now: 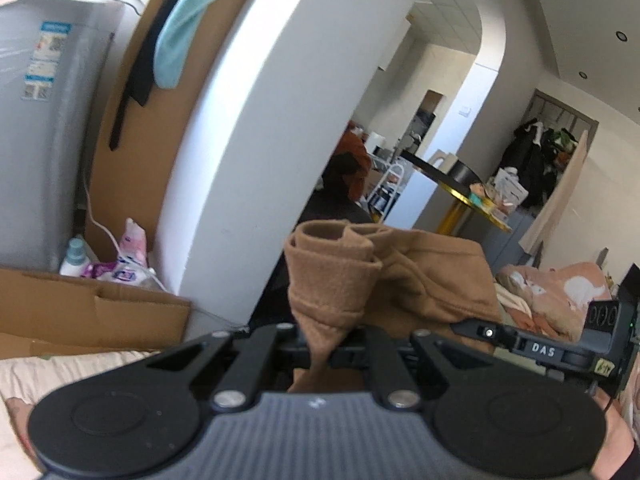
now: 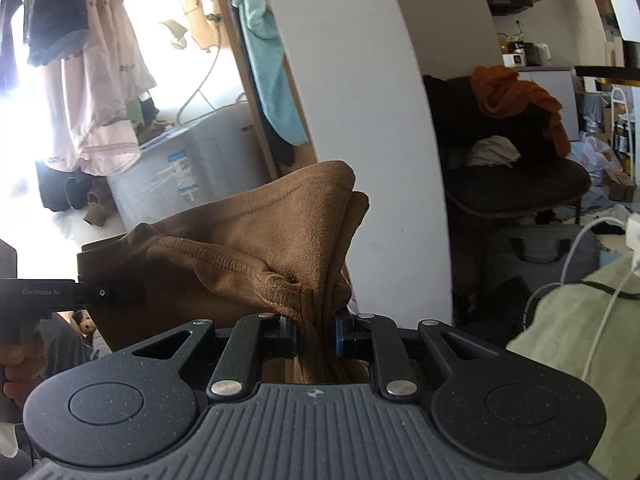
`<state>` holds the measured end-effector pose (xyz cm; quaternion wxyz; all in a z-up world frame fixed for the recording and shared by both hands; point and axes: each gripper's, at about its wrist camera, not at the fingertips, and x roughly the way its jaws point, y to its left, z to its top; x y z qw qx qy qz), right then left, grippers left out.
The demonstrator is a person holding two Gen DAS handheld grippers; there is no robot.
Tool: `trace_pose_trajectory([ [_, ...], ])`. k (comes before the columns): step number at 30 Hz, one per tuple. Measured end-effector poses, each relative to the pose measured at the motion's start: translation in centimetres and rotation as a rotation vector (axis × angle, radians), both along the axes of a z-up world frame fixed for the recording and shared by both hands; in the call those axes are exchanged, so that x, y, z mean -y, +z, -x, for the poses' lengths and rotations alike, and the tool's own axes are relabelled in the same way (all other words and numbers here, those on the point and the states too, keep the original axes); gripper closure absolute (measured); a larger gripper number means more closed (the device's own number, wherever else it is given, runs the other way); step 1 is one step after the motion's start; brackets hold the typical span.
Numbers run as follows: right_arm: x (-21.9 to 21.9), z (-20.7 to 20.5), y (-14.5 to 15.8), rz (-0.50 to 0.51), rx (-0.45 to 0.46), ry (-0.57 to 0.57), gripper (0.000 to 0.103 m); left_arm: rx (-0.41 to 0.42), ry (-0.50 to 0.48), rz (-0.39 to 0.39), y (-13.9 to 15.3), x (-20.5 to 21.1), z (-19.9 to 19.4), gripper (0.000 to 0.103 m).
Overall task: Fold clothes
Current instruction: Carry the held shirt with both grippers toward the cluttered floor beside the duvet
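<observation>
A brown fleece garment (image 1: 384, 276) is held up in the air between both grippers. My left gripper (image 1: 320, 344) is shut on one bunched corner of it, and folded layers stand up above the jaws. My right gripper (image 2: 316, 336) is shut on another bunched part near a ribbed hem (image 2: 240, 268), with cloth rising in a peak above it. In the left wrist view the right gripper's black body (image 1: 560, 348) shows at the right edge. The left gripper's body (image 2: 60, 292) shows at the left edge of the right wrist view, with a hand (image 2: 20, 364) under it.
A white pillar (image 1: 256, 140) stands straight ahead. Left of it are a grey washing machine (image 1: 44, 128), flattened cardboard (image 1: 92, 312) and a hanging teal cloth (image 1: 188, 24). A dark chair (image 2: 516, 184) piled with clothes stands at the right, near a green blanket (image 2: 576, 352) with a white cable.
</observation>
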<state>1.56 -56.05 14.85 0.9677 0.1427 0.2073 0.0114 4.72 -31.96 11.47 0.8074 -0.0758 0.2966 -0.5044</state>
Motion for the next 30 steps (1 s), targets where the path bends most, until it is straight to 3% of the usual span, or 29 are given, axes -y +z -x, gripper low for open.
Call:
trace_pose_trajectory([
  [15, 4.3, -0.5, -6.7, 0.068, -0.077, -0.109, 0.087, -0.029, -0.131, -0.025, -7.5, 6.0, -2.1, 0.098],
  [30, 7.5, -4.7, -15.6, 0.191, -0.186, -0.229, 0.087, -0.034, -0.272, -0.025, -15.5, 11.8, -5.4, 0.098],
])
